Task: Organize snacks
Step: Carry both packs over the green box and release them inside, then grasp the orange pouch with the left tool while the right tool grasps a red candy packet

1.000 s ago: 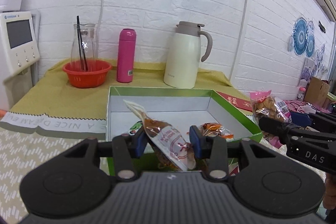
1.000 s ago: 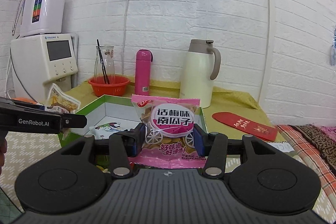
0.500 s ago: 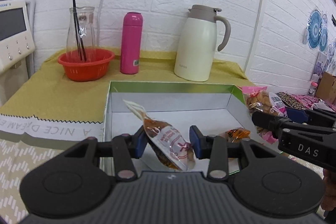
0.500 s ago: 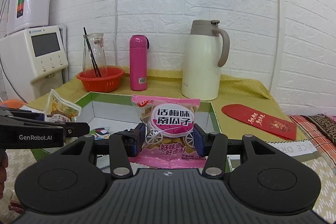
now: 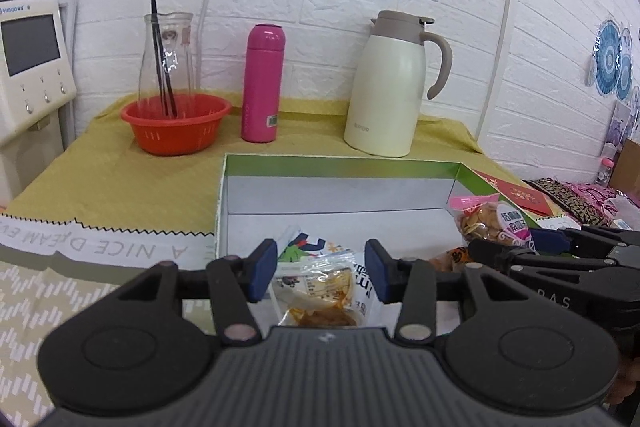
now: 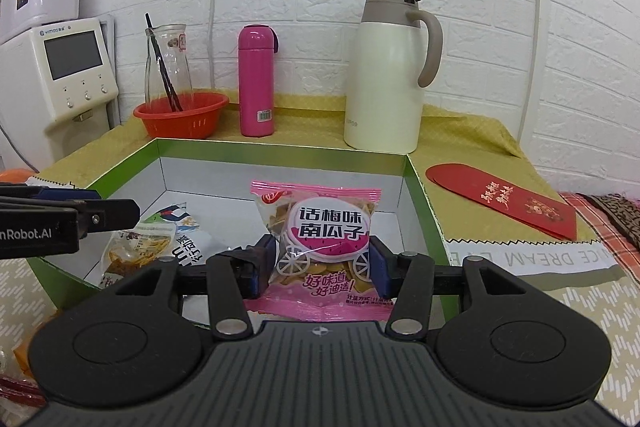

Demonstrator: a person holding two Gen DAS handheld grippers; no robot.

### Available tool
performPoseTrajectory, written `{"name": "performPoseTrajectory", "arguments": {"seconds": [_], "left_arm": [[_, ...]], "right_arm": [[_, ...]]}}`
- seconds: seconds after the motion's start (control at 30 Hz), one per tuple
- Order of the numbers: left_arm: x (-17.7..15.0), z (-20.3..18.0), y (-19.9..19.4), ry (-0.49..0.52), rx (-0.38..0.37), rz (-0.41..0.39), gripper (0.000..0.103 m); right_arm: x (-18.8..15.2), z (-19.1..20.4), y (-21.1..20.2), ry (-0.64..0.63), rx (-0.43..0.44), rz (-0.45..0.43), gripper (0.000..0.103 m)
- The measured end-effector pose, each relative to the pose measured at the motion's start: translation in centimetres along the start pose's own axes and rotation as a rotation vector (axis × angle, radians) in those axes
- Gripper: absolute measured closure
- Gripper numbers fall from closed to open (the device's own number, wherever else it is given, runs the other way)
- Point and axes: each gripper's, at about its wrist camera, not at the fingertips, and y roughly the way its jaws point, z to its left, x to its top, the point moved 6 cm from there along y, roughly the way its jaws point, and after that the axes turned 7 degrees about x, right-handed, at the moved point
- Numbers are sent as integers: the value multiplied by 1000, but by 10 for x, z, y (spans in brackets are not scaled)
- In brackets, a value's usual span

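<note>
One pink seed packet (image 6: 320, 251) stands upright, pinched at both sides by the right gripper's (image 6: 322, 269) fingers, above the open green-rimmed box (image 6: 424, 203); its way in is straight down. The left gripper (image 5: 320, 269) hangs over the box with fingers spread, a crinkly clear snack pouch (image 5: 320, 287) lying loose below them on the white cardboard floor beside other glossy film wrappers.

Both the left gripper (image 5: 320, 269) and right gripper (image 6: 322, 264) are matte black with ribbed bodies, round side discs, silver screws, blue-padded fingers (image 5: 262, 269), and white lettering on their sides.
</note>
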Motion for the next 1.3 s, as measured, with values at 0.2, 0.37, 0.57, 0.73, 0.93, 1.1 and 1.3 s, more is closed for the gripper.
{"name": "performPoseTrajectory", "arguments": {"seconds": [0.2,0.37,0.57,0.73,0.93,1.1,1.3], "left_arm": [[1,-4,-7,20,6,-19,51],[2,-3,-10,20,8,-19,46],[8,4,-28,7,27,-46,39],[-5,16,-62,3,46,-54,31],[-44,13,-88,-1,20,1,27],[-67,-8,-80,101,7,59,27],[-74,-13,-70,119,13,76,25]], "right_arm": [[0,2,1,-25,1,12,15],[1,7,-1,-57,2,0,8],[18,5,-33,-70,18,-128,0],[19,-10,-86,-82,59,-233,0],[-16,-50,-129,31,56,-176,0],[-50,-60,-123,57,5,-88,0],[-66,-62,-98,115,-29,-27,0]]}}
